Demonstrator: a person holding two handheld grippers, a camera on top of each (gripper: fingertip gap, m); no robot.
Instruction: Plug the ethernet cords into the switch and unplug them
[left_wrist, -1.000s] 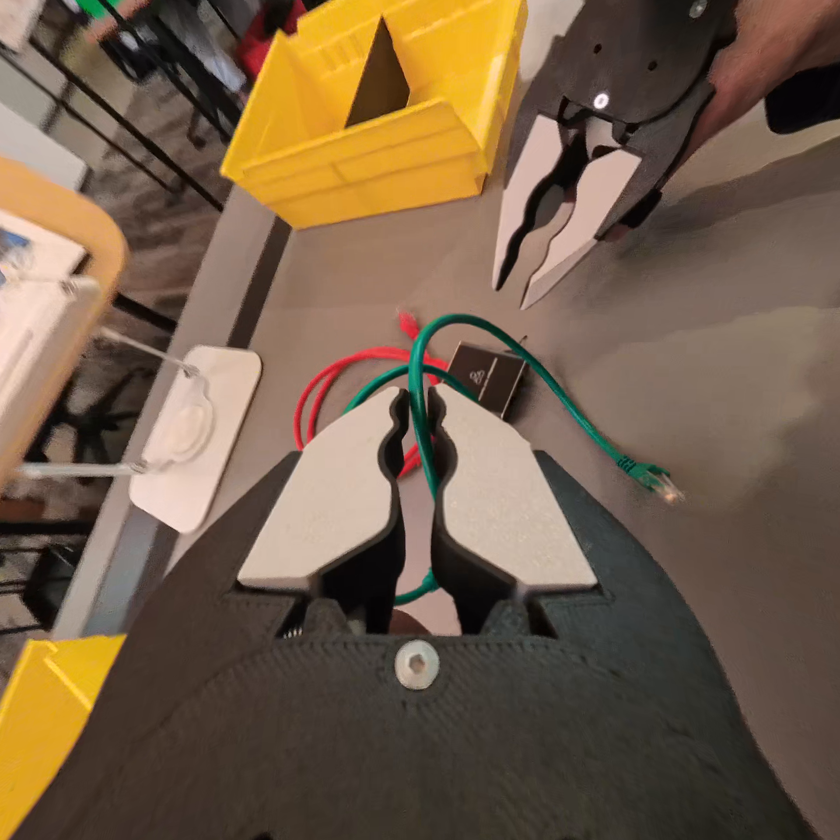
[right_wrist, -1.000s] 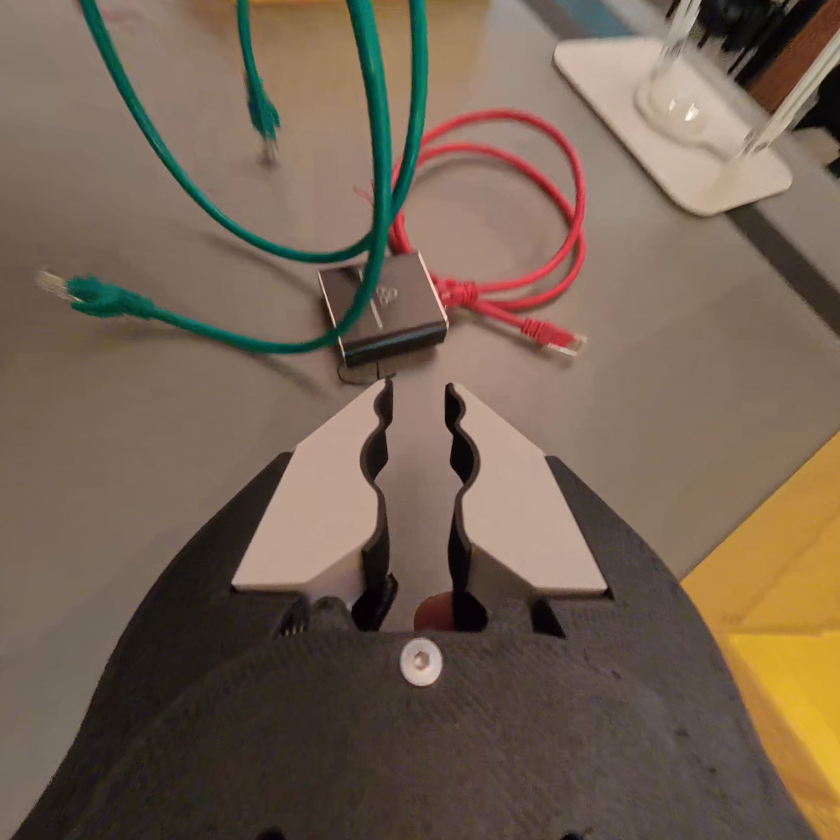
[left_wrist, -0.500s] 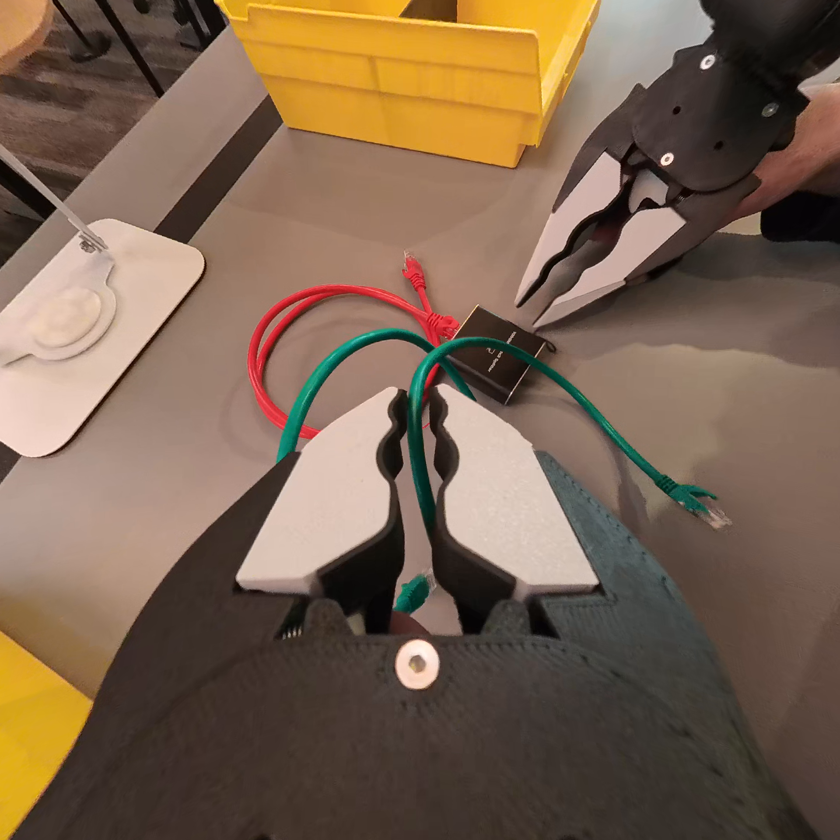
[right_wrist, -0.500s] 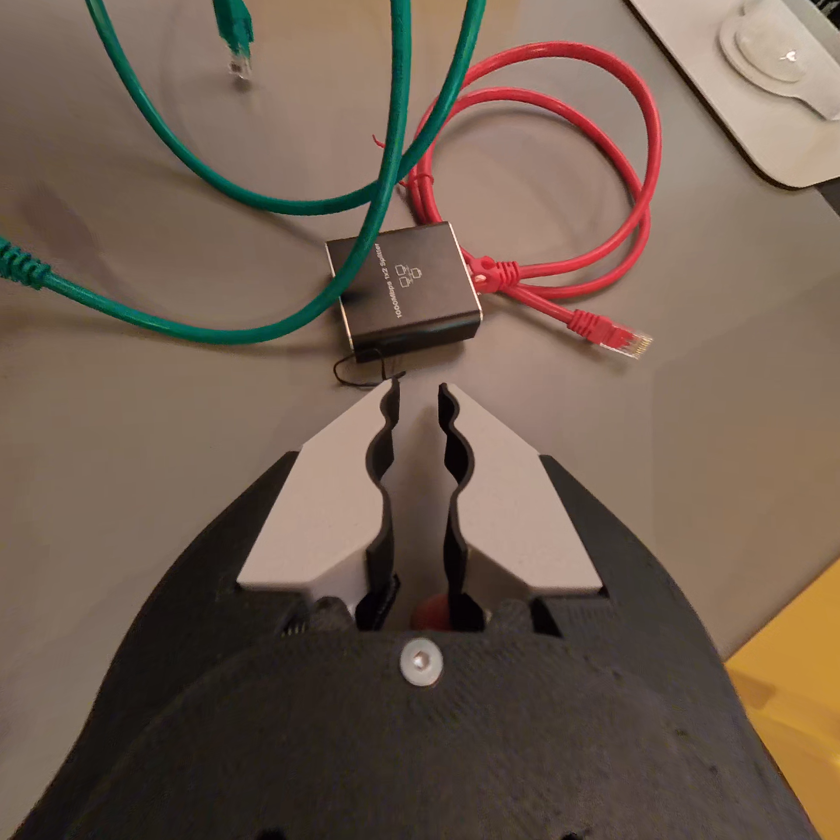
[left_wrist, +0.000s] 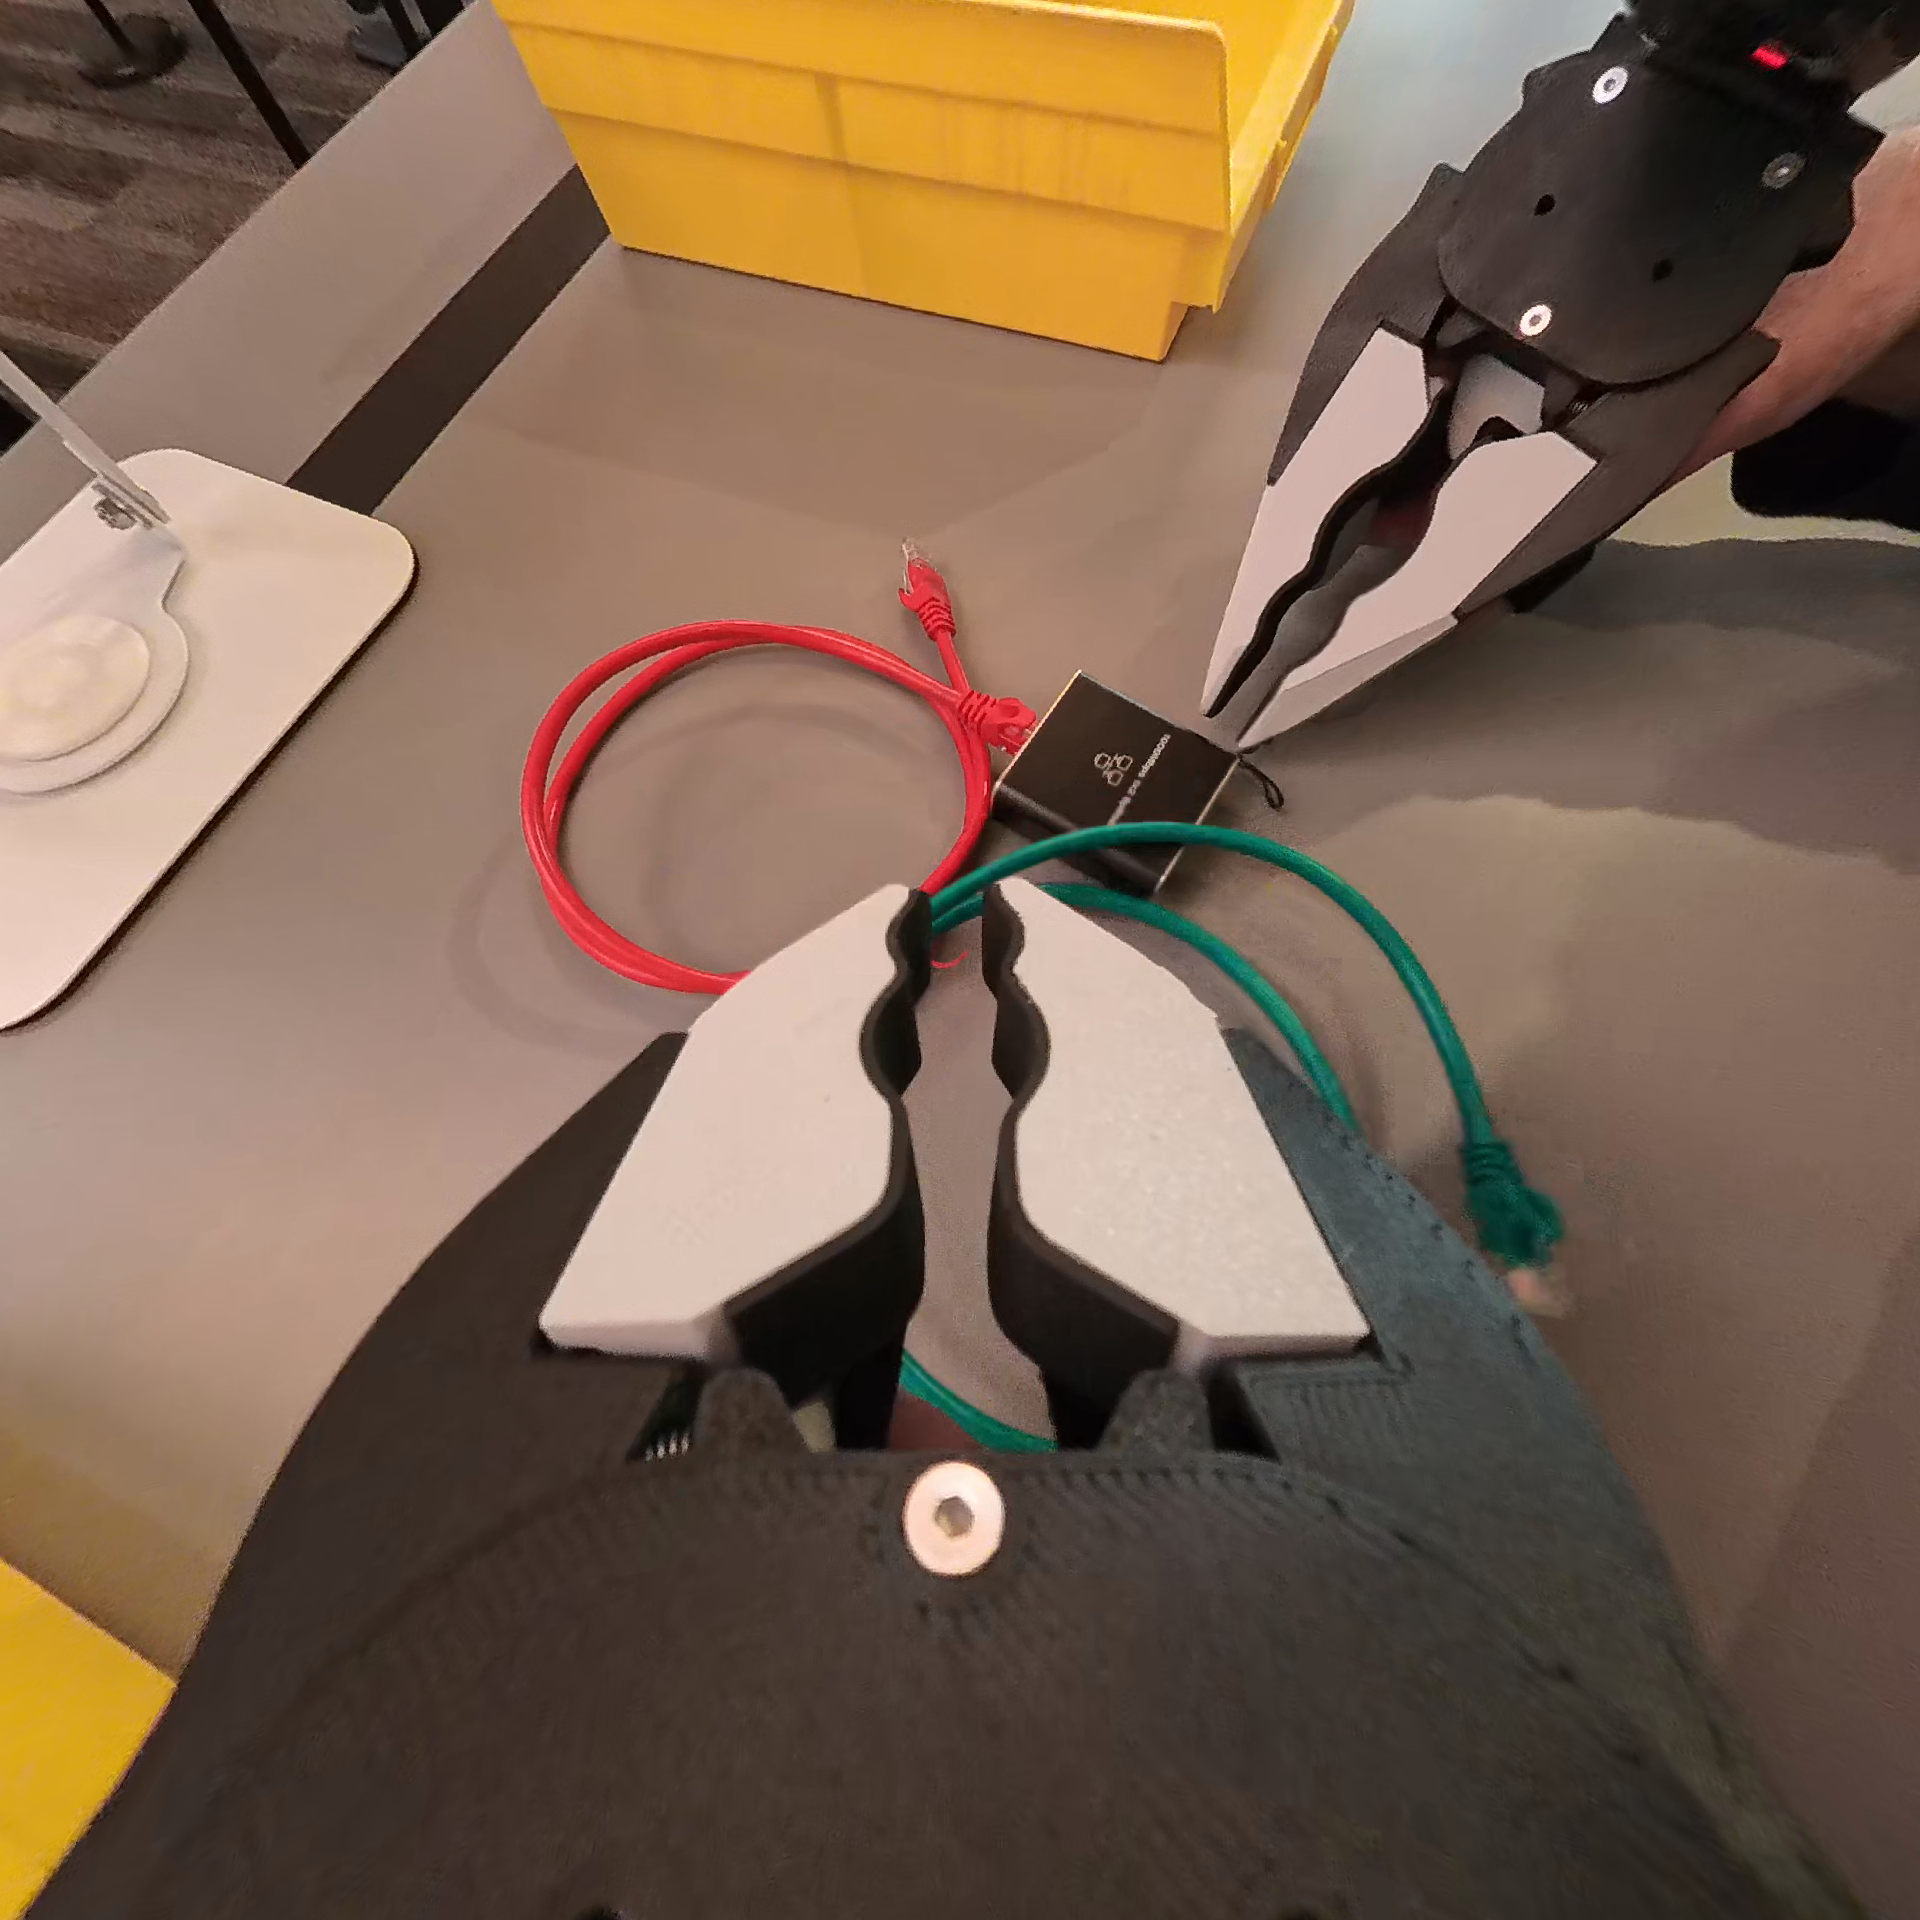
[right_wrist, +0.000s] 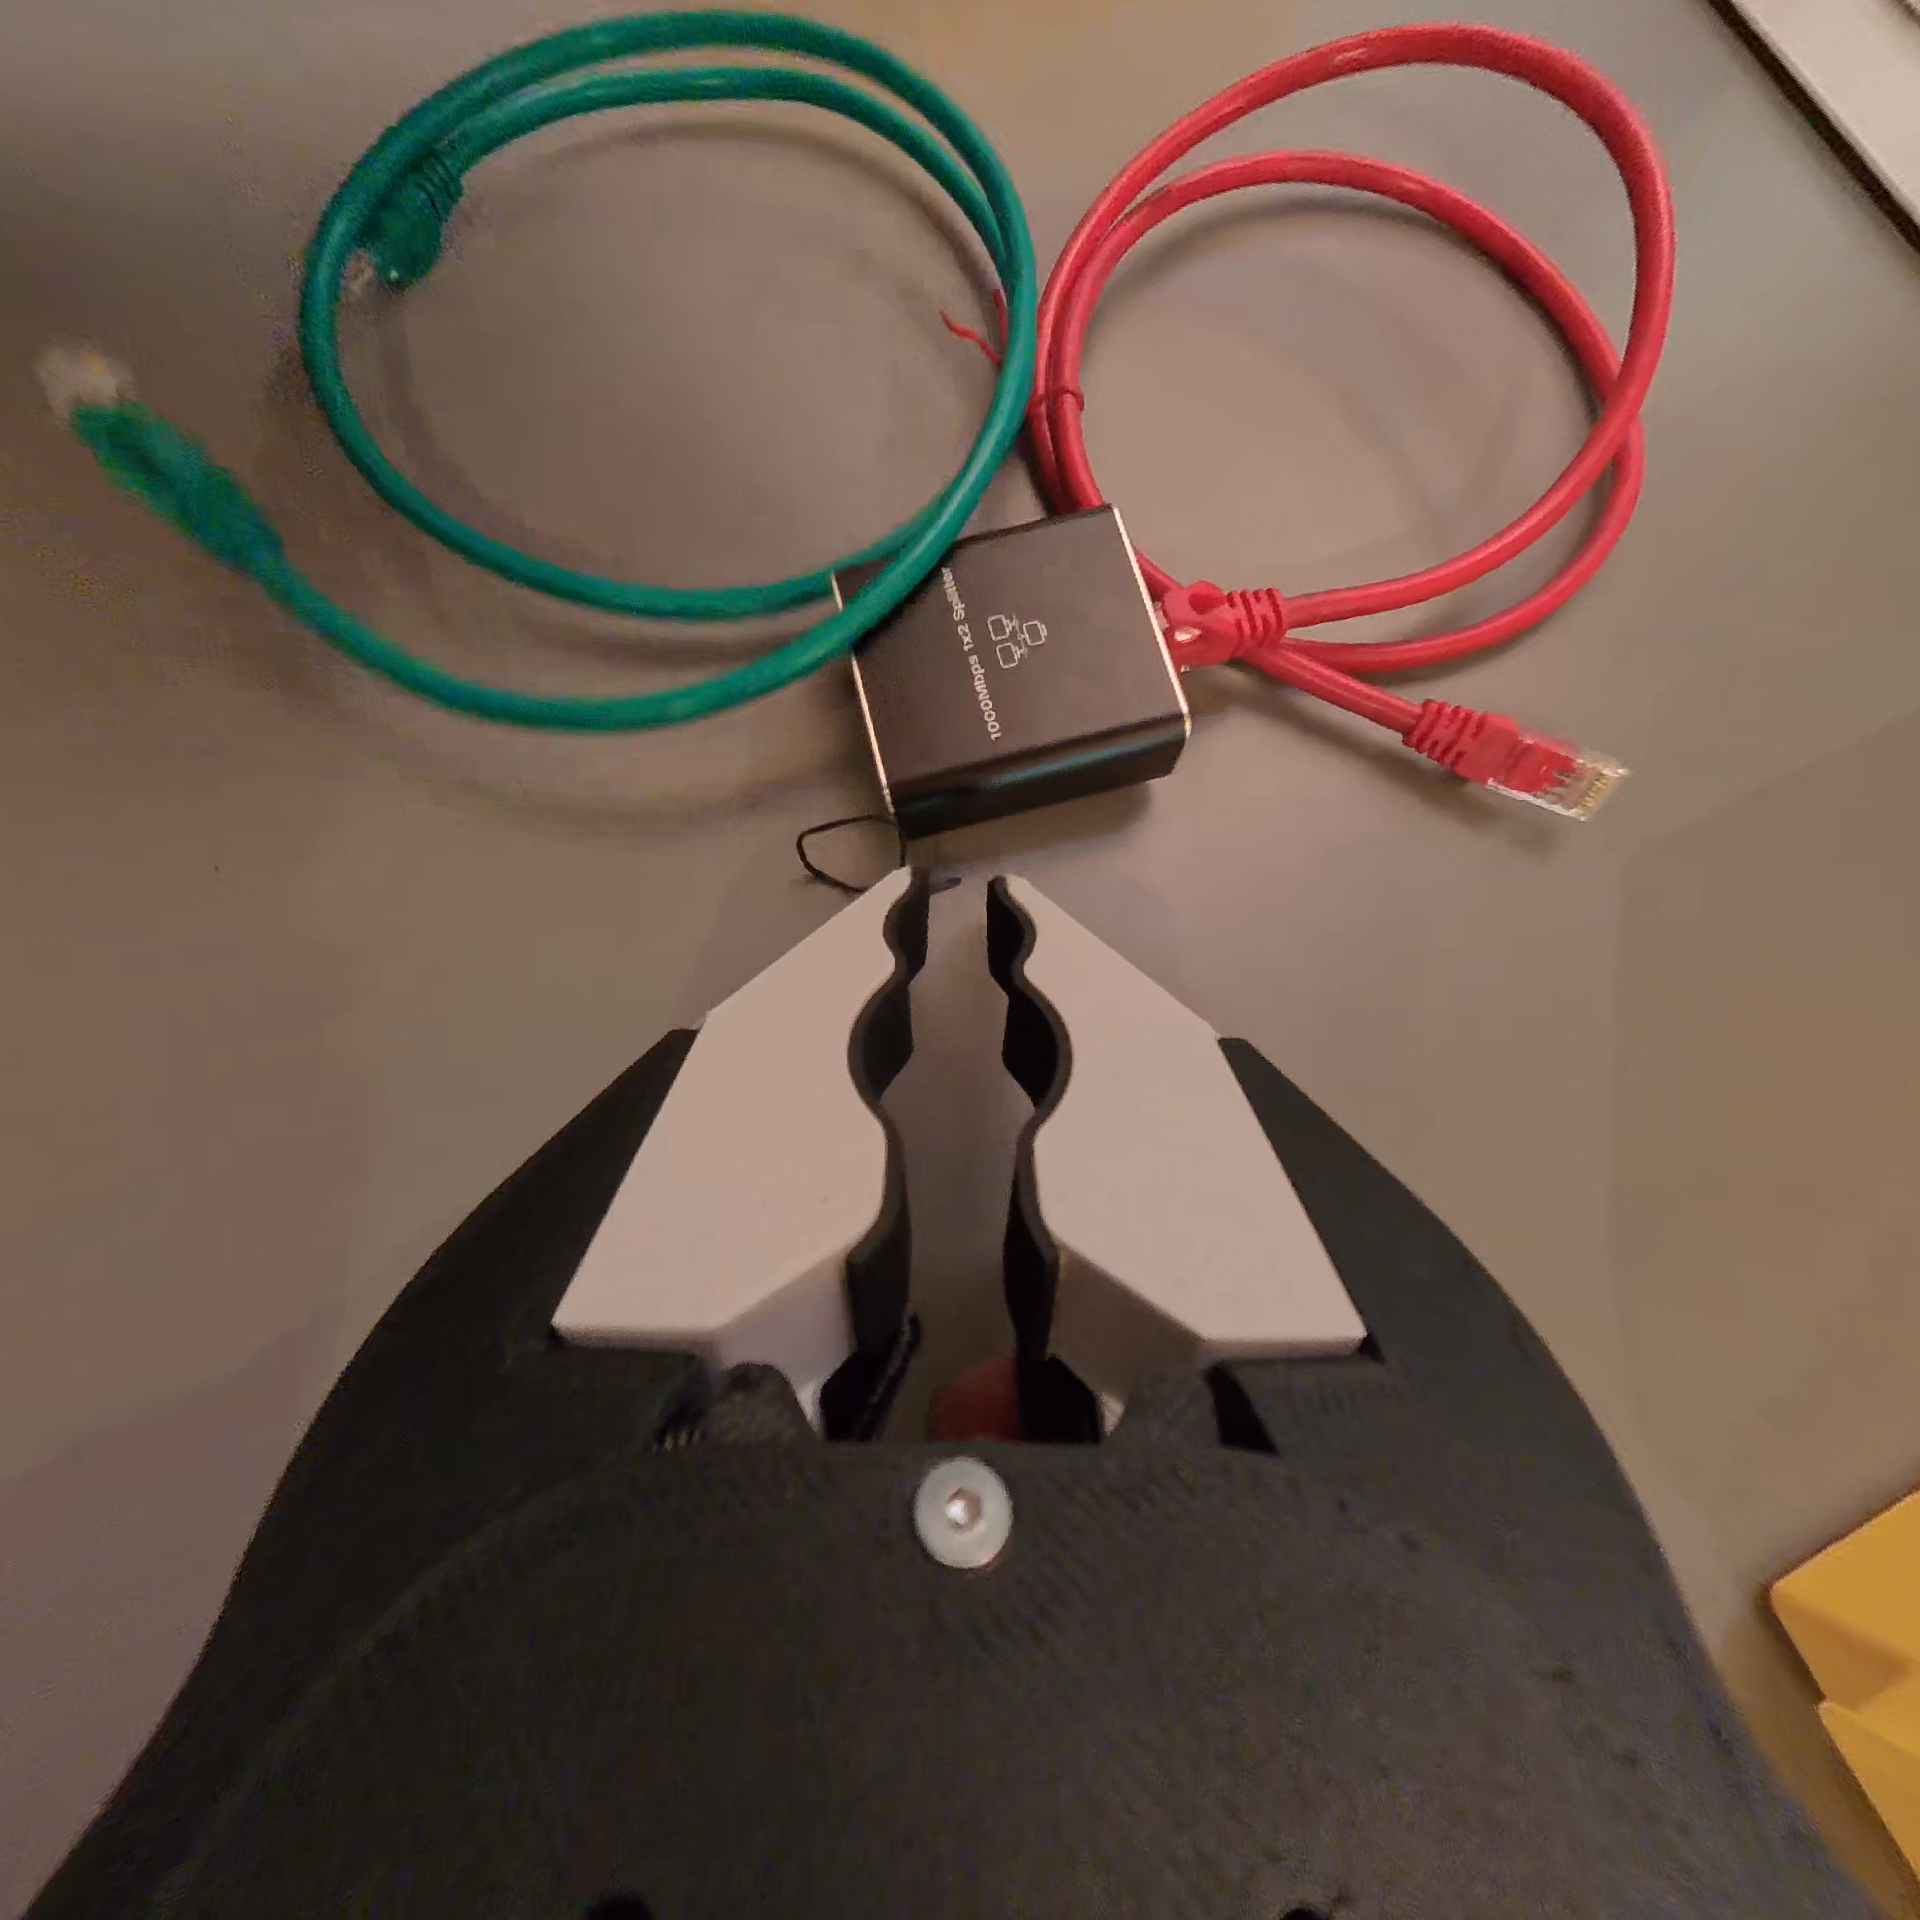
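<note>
A small black switch (right_wrist: 1018, 665) lies on the grey table; it also shows in the left wrist view (left_wrist: 1122, 769). A red cord (right_wrist: 1558, 260) has one plug in the switch's side, and its other plug (right_wrist: 1538, 769) lies free. A green cord (right_wrist: 665, 592) lies coiled on the table with both plugs free and crosses the switch's corner. My left gripper (left_wrist: 956, 904) hovers over the green cord (left_wrist: 1351, 914), with the jaws a narrow gap apart and nothing between them. My right gripper (right_wrist: 956, 883) is empty with a narrow gap, and its tips sit just short of the switch's edge.
A yellow bin (left_wrist: 935, 156) stands at the far side of the table. A white stand base (left_wrist: 208, 675) sits at the left edge. Another yellow bin corner (right_wrist: 1860, 1662) lies near my right gripper. A hand (left_wrist: 1829, 343) holds the right gripper. Spacing between my two grippers at the tips: around 15 cm. It is some 4 cm from my right tips to the small black switch (right_wrist: 1018, 665). My left wrist view (left_wrist: 1125, 751) looks at it from another angle.
The green cord has left my left gripper's jaws and dropped from the air onto the table in a coil. Both grippers have moved lower and closer to the switch.
</note>
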